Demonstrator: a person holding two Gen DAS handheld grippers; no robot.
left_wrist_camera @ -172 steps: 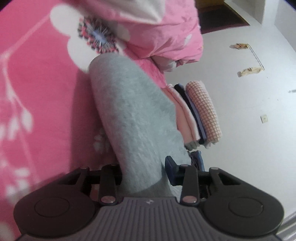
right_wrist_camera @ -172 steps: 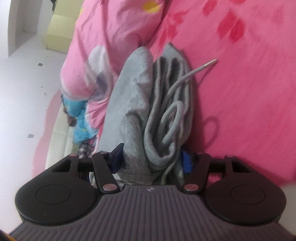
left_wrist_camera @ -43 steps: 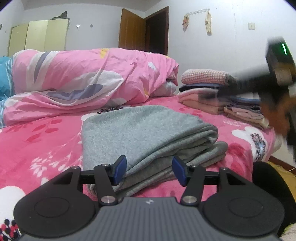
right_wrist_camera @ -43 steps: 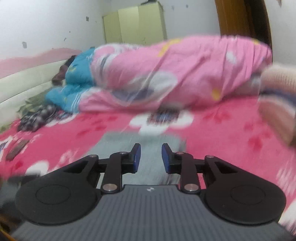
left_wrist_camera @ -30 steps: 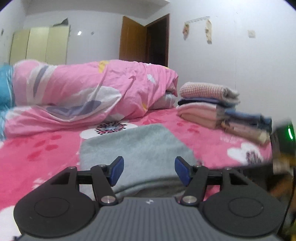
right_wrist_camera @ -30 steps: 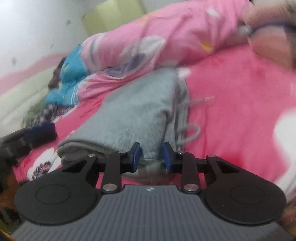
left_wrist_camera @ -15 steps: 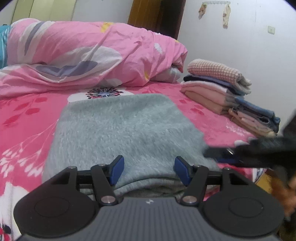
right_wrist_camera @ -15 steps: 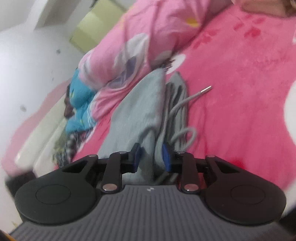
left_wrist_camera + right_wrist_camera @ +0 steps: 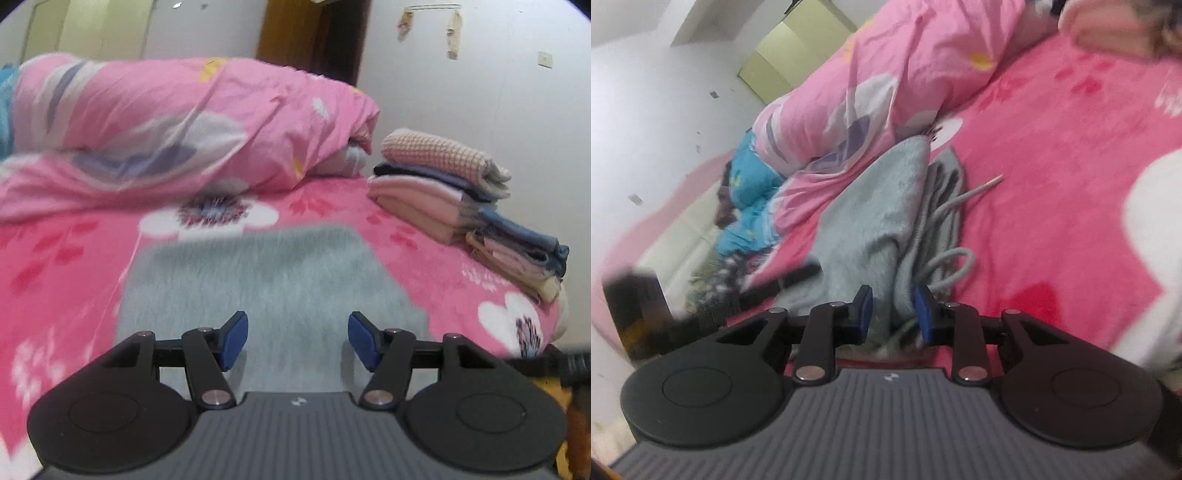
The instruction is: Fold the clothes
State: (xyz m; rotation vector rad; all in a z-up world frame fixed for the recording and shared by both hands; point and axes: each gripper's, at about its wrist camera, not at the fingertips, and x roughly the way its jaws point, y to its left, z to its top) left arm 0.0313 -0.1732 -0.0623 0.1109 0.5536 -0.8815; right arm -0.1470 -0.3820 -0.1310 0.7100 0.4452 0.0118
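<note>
The left gripper (image 9: 297,339) hovers with jaws apart over a folded grey garment (image 9: 266,280) on the pink bedspread (image 9: 436,258), a stack of folded clothes (image 9: 443,192) nearby.

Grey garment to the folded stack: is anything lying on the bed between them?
Nothing visible does. In the left wrist view only bare pink bedsheet lies between the folded grey garment and the stack of folded clothes. The rolled pink quilt sits behind, off that path.

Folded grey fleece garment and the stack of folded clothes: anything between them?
Left wrist view: only bare pink floral bedsheet between grey fleece garment and stack.
</note>
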